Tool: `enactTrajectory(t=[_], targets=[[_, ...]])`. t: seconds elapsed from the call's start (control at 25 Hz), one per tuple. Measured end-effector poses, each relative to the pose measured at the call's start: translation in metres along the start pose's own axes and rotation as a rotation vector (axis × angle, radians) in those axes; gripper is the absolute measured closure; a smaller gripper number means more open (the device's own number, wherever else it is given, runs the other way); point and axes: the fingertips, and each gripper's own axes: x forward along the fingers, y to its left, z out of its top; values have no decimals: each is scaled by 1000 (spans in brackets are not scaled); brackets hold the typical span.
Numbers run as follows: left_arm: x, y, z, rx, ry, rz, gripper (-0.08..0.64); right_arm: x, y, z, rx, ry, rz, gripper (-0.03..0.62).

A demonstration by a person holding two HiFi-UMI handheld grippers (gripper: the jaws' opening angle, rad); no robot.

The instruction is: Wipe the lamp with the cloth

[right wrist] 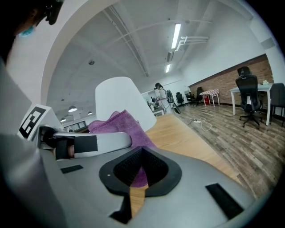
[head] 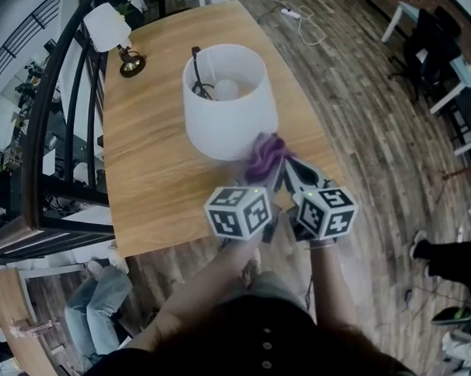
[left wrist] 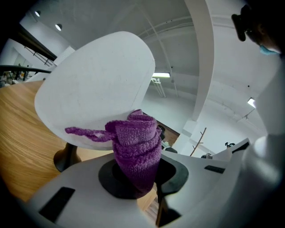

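**Head view.** We look steeply down on a wooden bench [head: 151,164]. On it stands the lamp [head: 224,97], with a white drum shade and the bulb visible inside. The purple cloth [head: 266,155] is bunched against the near right side of the shade. The left gripper [head: 255,183] reaches into the cloth from below. The right gripper [head: 292,176] lies just beside it on the right, and their marker cubes sit side by side. A smaller lamp [head: 110,28] stands at the far left edge of the bench.

**Left gripper view.** The jaws are closed on the cloth, which rises as a rolled wad from between the dark pads [left wrist: 173,178]. The top of the wad overlaps the lower rim of the shade, and a loose strand trails off to the left across that rim. The lamp's dark foot [left wrist: 67,156] rests on the bench.

**Right gripper view.** The jaws stand together, and we see nothing clamped between them. The cloth shows just beyond their tips and through the slit below them. One jaw of the left gripper lies across the cloth, with the shade behind it. An office chair [right wrist: 247,95] stands far off on the plank floor.
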Motion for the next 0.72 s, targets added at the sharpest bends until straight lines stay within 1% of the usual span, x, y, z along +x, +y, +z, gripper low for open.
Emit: enactTrajectory(t=[0.16,0.28,0.48,0.72], targets=[[-15,-7,6,38,-8,-32,499,-11,10,16,-1,-48,17,580],[-30,-12,16,47,-39,-58,499,-16,20,32,-20,-84,21,580],[-61,-14,40,80,-92,-78,499,-26,41,52,-55,-133,33,580],[-94,-16,75,129,-159,-89,499,-34,75,79,-88,-187,98,580]])
